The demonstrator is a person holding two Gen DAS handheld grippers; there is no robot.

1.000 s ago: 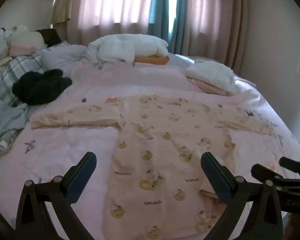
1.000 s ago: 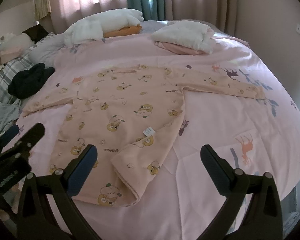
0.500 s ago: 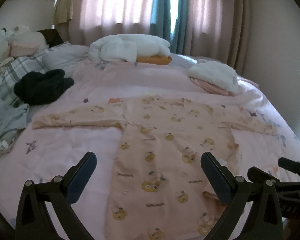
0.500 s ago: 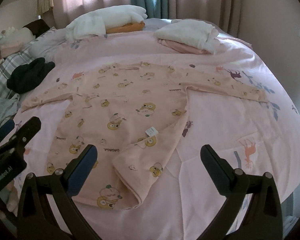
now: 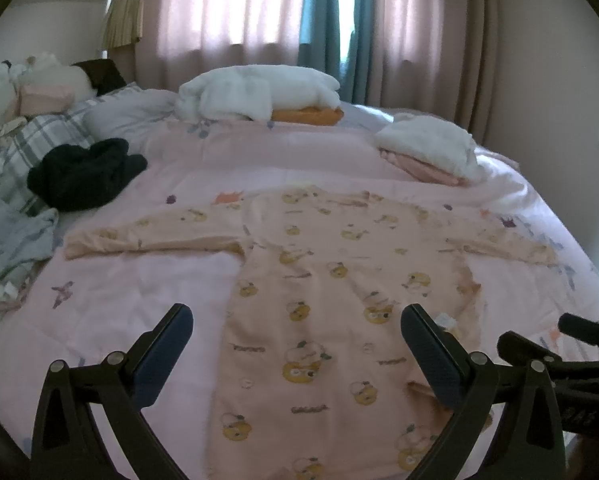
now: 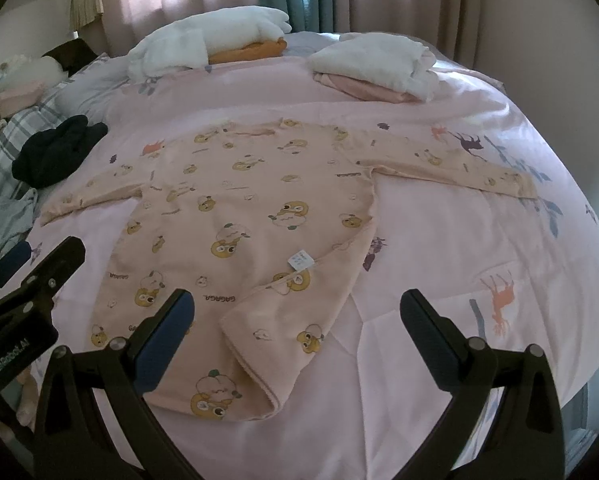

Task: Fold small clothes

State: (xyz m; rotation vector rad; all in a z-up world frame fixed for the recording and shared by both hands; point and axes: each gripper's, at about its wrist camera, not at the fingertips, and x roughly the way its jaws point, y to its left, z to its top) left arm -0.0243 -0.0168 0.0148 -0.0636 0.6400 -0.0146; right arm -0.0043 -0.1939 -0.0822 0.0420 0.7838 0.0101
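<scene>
A small peach long-sleeved garment (image 5: 331, 292) (image 6: 235, 216) printed with cartoon animals lies flat on the pink bedspread (image 6: 439, 272), both sleeves spread out. Its lower right hem corner is folded over, showing a white label (image 6: 301, 259). My left gripper (image 5: 297, 344) hangs open above the garment's lower part, holding nothing. My right gripper (image 6: 297, 332) is open too, above the folded hem corner, nothing between its fingers. Each gripper's body shows at the edge of the other's view.
A black garment (image 5: 83, 174) lies at the left by plaid bedding (image 5: 31, 140). White and orange folded things (image 5: 259, 94) sit at the head of the bed. A white-and-pink folded stack (image 5: 431, 152) rests at the back right. Curtains (image 5: 339, 20) hang behind.
Both grippers have drawn back and risen slightly; the garment sits a little farther and lower in both views. The garment itself has not moved.
</scene>
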